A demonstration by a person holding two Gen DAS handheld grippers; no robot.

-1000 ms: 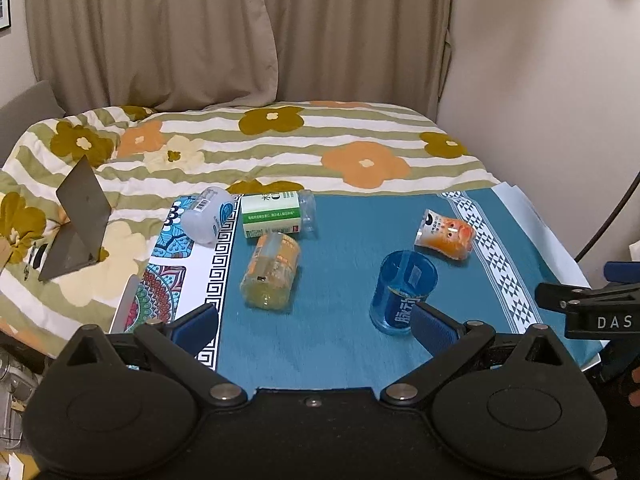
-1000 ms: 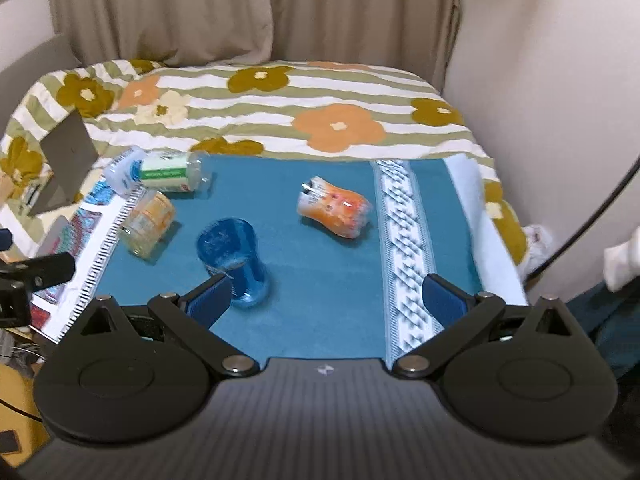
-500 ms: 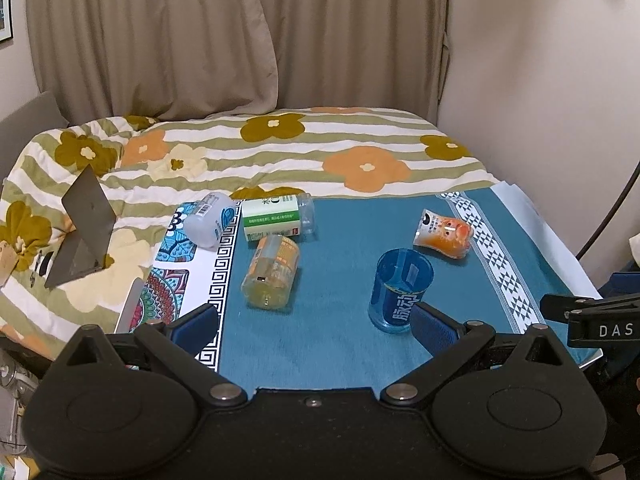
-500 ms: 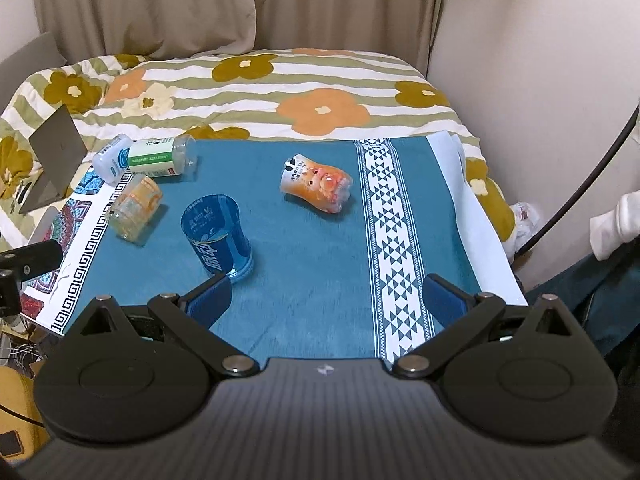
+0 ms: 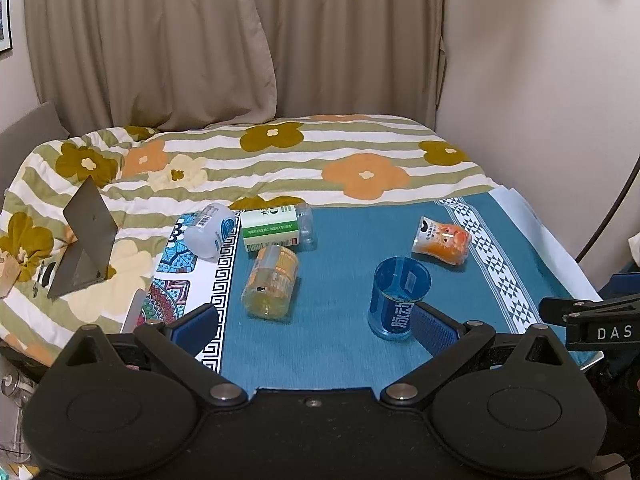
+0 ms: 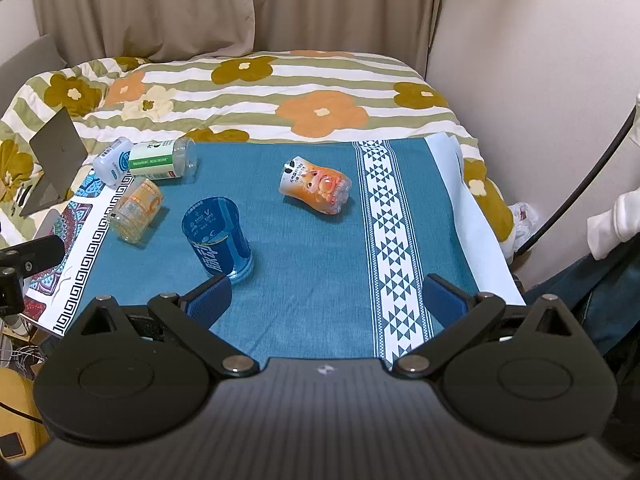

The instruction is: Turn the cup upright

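A clear blue cup [image 5: 398, 298] stands upright, mouth up, on the teal cloth [image 5: 340, 280]; it also shows in the right wrist view [image 6: 218, 241]. My left gripper [image 5: 314, 326] is open and empty, low at the near edge, its right fingertip just beside the cup. My right gripper [image 6: 326, 300] is open and empty, its left fingertip close to the cup's base. An orange printed cup [image 5: 442, 241] lies on its side farther right; it also shows in the right wrist view [image 6: 316, 185].
A yellow-orange jar [image 5: 272, 282], a green-labelled bottle [image 5: 276, 227] and a white bottle [image 5: 209, 230] lie on their sides at the cloth's left. A grey stand [image 5: 82, 242] sits on the floral bedspread [image 5: 280, 160]. A wall is at the right.
Both grippers have pulled back and risen a little from the cloth; the right wrist view has steadied. The blue cup stays standing upright in place.
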